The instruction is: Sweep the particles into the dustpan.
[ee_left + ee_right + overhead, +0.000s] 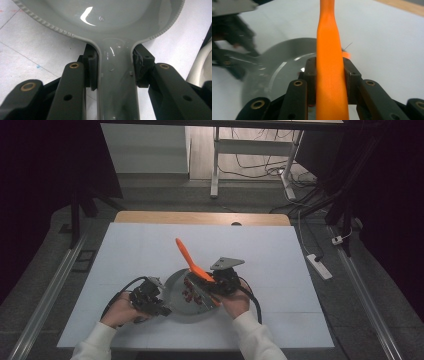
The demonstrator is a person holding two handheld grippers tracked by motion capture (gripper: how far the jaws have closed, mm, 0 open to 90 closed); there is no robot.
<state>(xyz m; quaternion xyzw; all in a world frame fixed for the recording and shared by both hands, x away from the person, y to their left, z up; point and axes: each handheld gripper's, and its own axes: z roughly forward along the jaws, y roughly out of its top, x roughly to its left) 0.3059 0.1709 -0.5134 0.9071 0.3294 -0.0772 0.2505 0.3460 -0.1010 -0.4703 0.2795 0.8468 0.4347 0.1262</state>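
Near the front of the white desk [150, 245] sits a grey pan [176, 285], with small dark red pieces [189, 293] in it.

- Left tongs [159, 306]: pinching the pan's handle [115, 82] from both sides, just below where it widens into the bowl. Pads look fully seated in the left gripper view.
- Right tongs [212, 285]: pinching an orange spatula [329, 75] by its shaft; the shaft rises up and away over the pan, its working end down by the red pieces. I cannot tell whether that end touches them.

Risks, as judged:
- Handle is glossy and smooth; any twist from the spatula's push could let the pan rotate in the left tongs.
- Spatula is gripped on a tapered shaft, so a hard scrape may make it slide or pivot between the pads.
- Pan looks shallow; a fast stroke could flick pieces over the beaded rim onto the desk.
- Both tongs work close together; they could collide.
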